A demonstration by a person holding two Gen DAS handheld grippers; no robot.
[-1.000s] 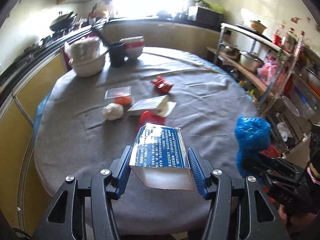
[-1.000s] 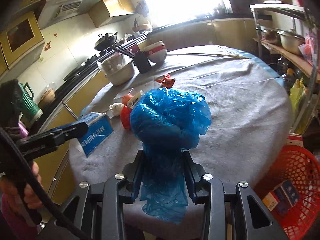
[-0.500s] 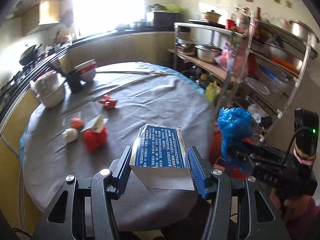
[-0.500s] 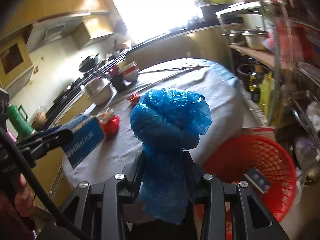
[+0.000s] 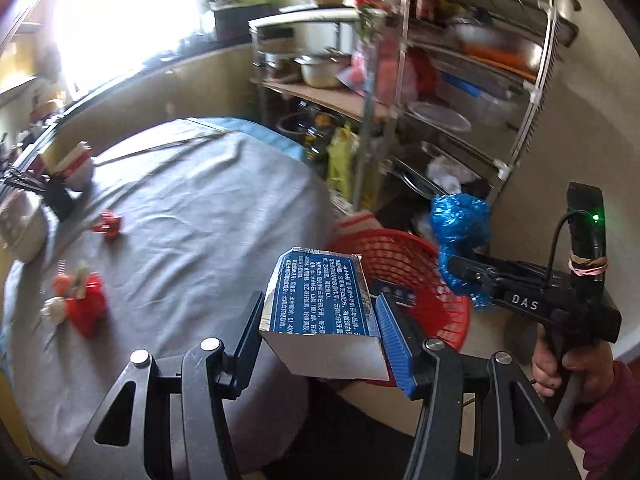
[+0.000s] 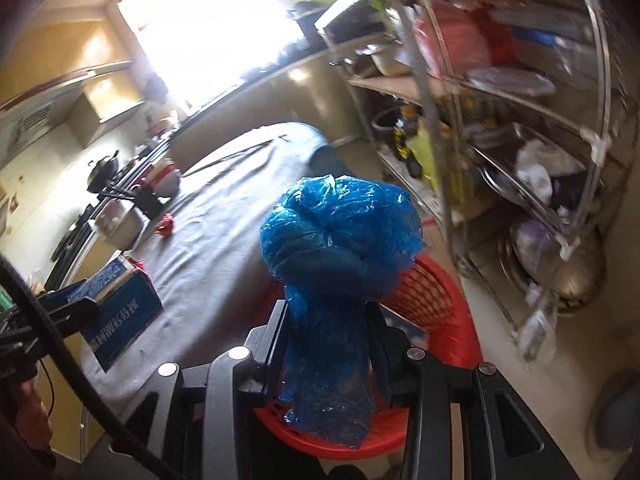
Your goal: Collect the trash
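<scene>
A bright window [image 5: 120, 20] lights the grey-clothed round table [image 5: 192, 216] beside cluttered metal shelving [image 5: 460, 92].

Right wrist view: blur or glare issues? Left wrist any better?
Right wrist: window blown out, metal shelf rack motion-smeared, blue plastic bag sharp. Left wrist: window overexposed too, table edges softly blurred, blue carton print crisp.

Round table [image 5: 208, 208] under grey cloth. On cloth: red wrapper [image 5: 108, 224] mid-left; red packet [image 5: 86, 308], orange piece [image 5: 62, 283] and white ball [image 5: 52, 310] clustered near left edge; pot [image 5: 20, 228], black cup [image 5: 60, 200], bowl [image 5: 80, 164] at far left. Floor [image 6: 560, 360] beside table carries red basket [image 5: 400, 256].
</scene>
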